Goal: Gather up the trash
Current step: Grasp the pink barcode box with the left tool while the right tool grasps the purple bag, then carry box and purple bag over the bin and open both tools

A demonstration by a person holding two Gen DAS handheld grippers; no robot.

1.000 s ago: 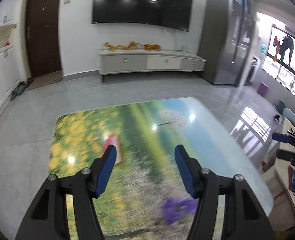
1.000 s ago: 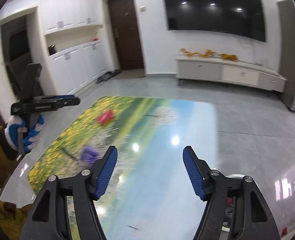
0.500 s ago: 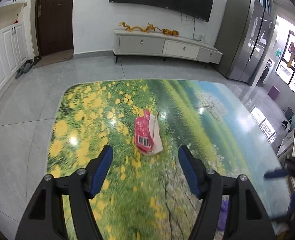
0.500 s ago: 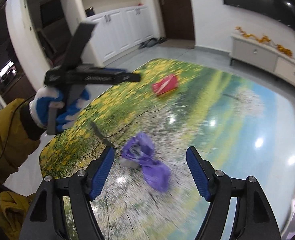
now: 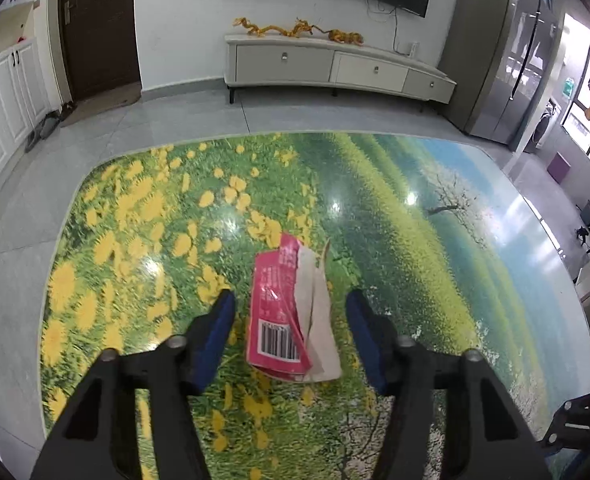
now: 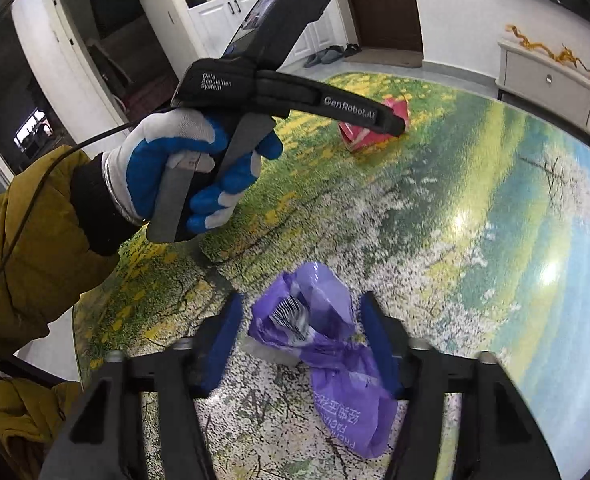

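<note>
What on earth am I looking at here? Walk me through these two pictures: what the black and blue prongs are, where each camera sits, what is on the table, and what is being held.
There is no robot. A person holds a hand-operated gripper in each hand, and each has a camera looking forward along its two blue-padded fingers.

One picture is from the left gripper. Its fingers sit on either side of a pink snack wrapper lying on the table, which is printed with a flower meadow.

The other picture is from the right gripper. Its fingers flank a crumpled purple plastic bag on the same table. It also shows the person's gloved left hand holding the left gripper over the pink wrapper.

Nothing is held yet. Both pairs of fingers are closing, each with its piece of trash between them, but gaps still show beside the pads.
</note>
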